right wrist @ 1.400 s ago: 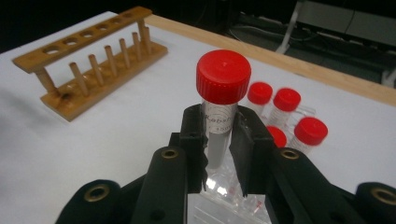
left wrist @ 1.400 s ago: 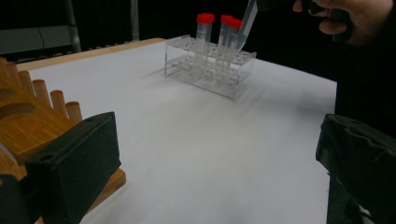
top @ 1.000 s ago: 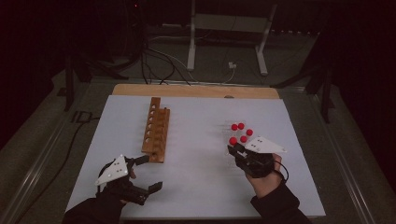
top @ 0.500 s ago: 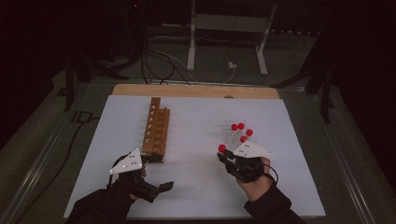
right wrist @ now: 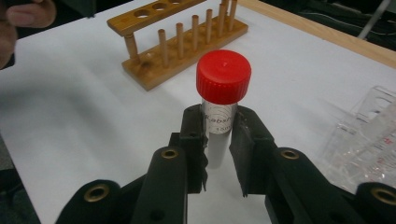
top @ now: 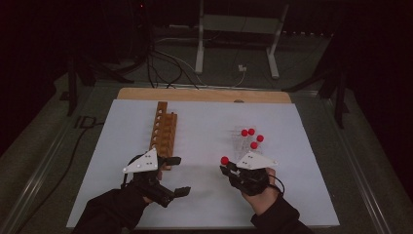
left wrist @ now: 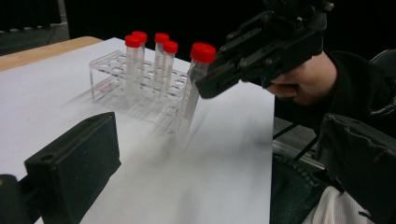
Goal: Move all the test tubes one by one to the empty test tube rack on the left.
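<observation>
- While your right gripper (right wrist: 218,140) hangs over the white-covered worktop (top: 204,131), its jaws are clamped on a clear plastic tube with a red screw cap (right wrist: 222,100), gripping it just under the cap.
- In the left gripper view you see that tube (left wrist: 194,88) tilted, its lower end clear of the worktop and just beside the clear acrylic rack (left wrist: 135,91).
- In the high view the held tube (top: 225,160) sits near your side of the rack (top: 246,141), where four more red-capped tubes (top: 252,138) stand upright.
- Your left gripper (top: 175,175) is near the close end of the wooden peg rack (top: 163,131), with its jaws released and nothing between them.
- From the right gripper view, the wooden rack (right wrist: 182,39) lies beyond the tube, well apart from it.
</observation>
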`<state>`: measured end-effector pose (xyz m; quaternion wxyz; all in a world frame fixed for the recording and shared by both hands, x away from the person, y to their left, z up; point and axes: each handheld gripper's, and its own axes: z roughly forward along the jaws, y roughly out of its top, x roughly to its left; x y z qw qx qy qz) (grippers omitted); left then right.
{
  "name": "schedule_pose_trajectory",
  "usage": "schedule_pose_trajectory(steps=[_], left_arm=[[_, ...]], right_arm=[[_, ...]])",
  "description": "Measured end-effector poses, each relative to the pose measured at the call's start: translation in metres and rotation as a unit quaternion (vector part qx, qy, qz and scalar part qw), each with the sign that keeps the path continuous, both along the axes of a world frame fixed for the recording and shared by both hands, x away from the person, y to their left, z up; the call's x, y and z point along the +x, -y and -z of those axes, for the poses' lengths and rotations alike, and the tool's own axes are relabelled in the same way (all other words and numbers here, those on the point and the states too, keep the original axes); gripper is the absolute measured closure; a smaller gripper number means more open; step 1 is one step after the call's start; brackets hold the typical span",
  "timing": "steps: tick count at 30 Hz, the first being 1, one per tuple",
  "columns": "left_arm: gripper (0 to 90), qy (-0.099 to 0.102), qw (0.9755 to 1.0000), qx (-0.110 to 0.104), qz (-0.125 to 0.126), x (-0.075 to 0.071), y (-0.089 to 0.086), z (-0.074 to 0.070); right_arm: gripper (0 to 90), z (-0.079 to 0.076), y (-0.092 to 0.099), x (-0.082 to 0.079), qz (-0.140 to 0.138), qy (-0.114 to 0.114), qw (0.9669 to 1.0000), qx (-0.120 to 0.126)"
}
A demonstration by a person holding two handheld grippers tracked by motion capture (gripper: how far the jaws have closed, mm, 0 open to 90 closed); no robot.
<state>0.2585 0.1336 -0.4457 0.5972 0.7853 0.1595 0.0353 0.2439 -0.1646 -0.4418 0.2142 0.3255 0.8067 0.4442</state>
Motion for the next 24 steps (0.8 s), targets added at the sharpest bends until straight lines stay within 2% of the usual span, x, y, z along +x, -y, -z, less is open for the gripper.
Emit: schedule_pose_trajectory(steps=[8,18,24], left_arm=[[1.5,0.002,0.9999,0.0,0.017,0.005,0.01,-0.009],[5.5,0.009,0.9999,0.0,0.014,0.012,0.021,-0.025],[10.4,0.017,0.9998,0.002,0.007,0.015,0.032,-0.029]], right_arm=[[75.0,0.002,-0.005,-0.002,-0.01,-0.005,0.9999,-0.001],[75.0,0.004,-0.009,-0.004,-0.02,-0.009,0.9998,-0.004],[75.0,0.004,-0.012,-0.005,-0.023,-0.009,0.9997,-0.004]])
